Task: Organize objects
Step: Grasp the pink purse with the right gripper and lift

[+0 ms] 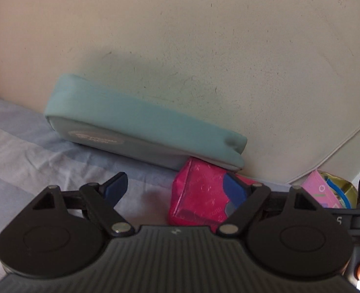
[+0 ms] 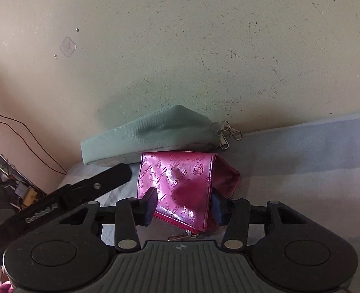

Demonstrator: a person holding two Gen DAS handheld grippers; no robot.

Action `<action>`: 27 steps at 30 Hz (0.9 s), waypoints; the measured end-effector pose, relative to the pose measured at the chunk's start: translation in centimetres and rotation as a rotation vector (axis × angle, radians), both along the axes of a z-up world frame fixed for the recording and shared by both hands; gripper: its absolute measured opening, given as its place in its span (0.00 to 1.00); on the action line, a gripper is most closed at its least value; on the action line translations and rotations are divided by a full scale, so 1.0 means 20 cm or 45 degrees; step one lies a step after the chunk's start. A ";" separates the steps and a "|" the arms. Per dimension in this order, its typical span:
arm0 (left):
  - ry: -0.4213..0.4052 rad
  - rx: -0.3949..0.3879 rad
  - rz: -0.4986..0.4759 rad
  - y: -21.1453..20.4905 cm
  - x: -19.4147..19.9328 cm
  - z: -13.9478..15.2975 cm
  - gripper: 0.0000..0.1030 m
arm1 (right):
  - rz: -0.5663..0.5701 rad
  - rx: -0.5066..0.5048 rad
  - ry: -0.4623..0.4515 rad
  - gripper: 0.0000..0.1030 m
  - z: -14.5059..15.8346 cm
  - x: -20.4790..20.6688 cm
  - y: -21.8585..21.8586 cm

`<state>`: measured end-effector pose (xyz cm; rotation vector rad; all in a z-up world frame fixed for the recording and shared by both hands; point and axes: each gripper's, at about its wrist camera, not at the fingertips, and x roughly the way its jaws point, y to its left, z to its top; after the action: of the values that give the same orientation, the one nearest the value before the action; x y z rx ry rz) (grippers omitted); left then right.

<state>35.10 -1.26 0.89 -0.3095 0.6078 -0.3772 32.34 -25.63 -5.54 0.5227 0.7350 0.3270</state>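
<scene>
A shiny pink wallet (image 2: 180, 183) lies on the bed against a long teal pouch (image 2: 150, 136) that rests along the wall. My right gripper (image 2: 183, 206) is closed on the wallet's near end, one pad on each side. In the left wrist view the same wallet (image 1: 199, 195) sits in front of the teal pouch (image 1: 136, 122). My left gripper (image 1: 175, 190) is open; its right fingertip (image 1: 233, 190) overlaps the wallet, its left fingertip stands apart over the sheet.
The bed has a blue and white striped sheet (image 1: 21, 151). A pink box and a round tin (image 1: 326, 190) lie at the right by the wall. A white cable (image 1: 338, 144) runs along the wall. Cluttered shelves (image 2: 9, 185) stand at the left.
</scene>
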 end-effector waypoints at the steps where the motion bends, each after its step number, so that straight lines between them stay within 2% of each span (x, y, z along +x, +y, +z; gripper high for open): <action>1: 0.022 -0.029 -0.015 0.00 0.01 -0.02 0.79 | 0.001 -0.004 -0.003 0.37 0.00 0.00 0.00; 2: 0.044 -0.049 -0.040 -0.01 0.02 -0.03 0.74 | 0.003 -0.002 0.000 0.33 0.00 0.00 -0.01; 3: 0.063 -0.073 -0.085 -0.02 0.03 -0.03 0.57 | 0.002 0.006 0.002 0.33 -0.01 0.01 -0.01; 4: 0.063 -0.083 -0.104 -0.03 0.03 -0.04 0.50 | 0.000 0.021 0.000 0.33 -0.01 0.01 -0.01; 6: 0.031 -0.038 -0.093 -0.05 0.01 -0.03 0.49 | 0.013 0.014 0.002 0.29 -0.02 0.01 0.01; 10: 0.032 -0.018 -0.126 -0.06 -0.04 -0.02 0.46 | -0.001 -0.034 -0.016 0.24 0.00 -0.03 0.03; 13: 0.008 -0.015 -0.118 -0.06 -0.15 0.01 0.45 | -0.003 -0.065 -0.035 0.23 0.03 -0.09 0.05; 23: -0.019 -0.057 -0.090 0.08 -0.61 0.15 0.45 | 0.053 -0.141 -0.134 0.21 0.19 -0.47 0.17; 27: -0.051 -0.068 -0.114 0.02 -0.75 0.22 0.45 | 0.040 -0.181 -0.181 0.21 0.26 -0.62 0.18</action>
<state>20.17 -0.77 5.24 -0.3261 0.5741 -0.4857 20.00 -21.96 -0.33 0.3503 0.6242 0.3352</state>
